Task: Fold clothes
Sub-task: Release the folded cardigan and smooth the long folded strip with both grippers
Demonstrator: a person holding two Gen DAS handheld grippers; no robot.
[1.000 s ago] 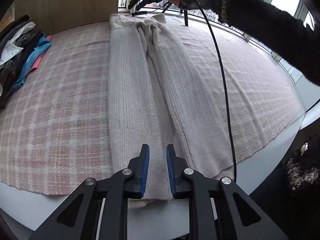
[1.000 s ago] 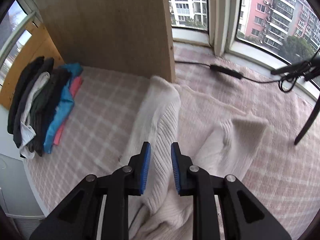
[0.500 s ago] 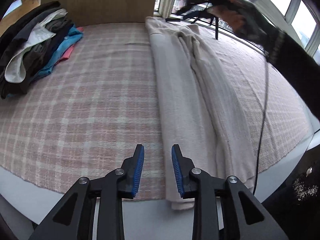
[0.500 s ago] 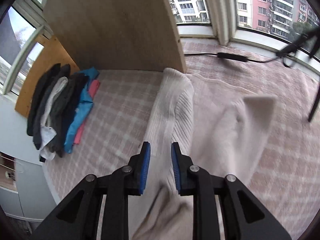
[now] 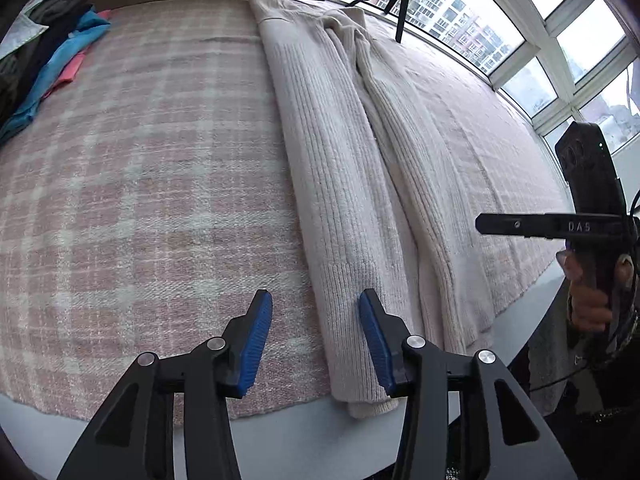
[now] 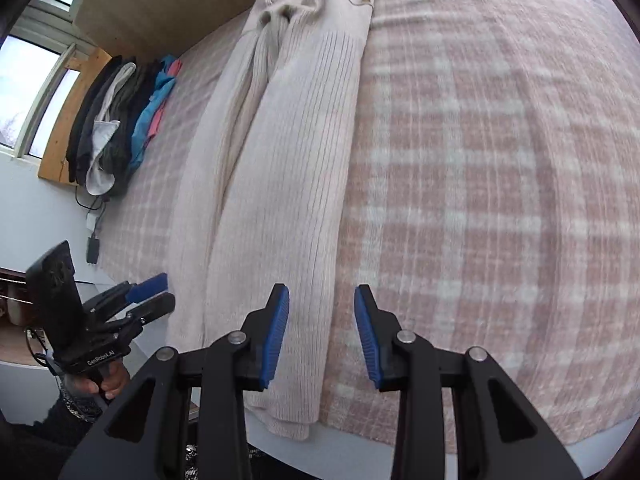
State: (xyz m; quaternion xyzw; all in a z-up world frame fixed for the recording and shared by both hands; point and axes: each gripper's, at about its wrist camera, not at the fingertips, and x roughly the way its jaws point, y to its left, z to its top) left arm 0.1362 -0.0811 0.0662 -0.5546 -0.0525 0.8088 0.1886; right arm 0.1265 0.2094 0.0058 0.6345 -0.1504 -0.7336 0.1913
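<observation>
A cream ribbed knit garment (image 5: 340, 184) lies folded into a long narrow strip on the pink plaid blanket (image 5: 140, 200), running from the window end to the near edge. My left gripper (image 5: 316, 340) hovers over the left edge of its near hem. The jaws are opening and the pads press on nothing. In the right wrist view the same garment (image 6: 280, 160) stretches away. My right gripper (image 6: 320, 336) hangs over the right edge of its near end, jaws opening, with cloth below but none pinched. Each gripper shows in the other's view: right gripper (image 5: 486, 225), left gripper (image 6: 156, 295).
A pile of dark, white, blue and pink clothes (image 6: 116, 128) lies at the blanket's far left by a wooden panel (image 6: 160, 0). A small tripod (image 5: 400, 8) stands at the window end. The blanket's near edge (image 5: 280, 412) lies just below both grippers. A charger and cable (image 6: 93, 248) hang at the left.
My right gripper has swung from the garment's far end back to its near hem. The left one has shifted onto the garment's left edge. Both sets of jaws stand wider.
</observation>
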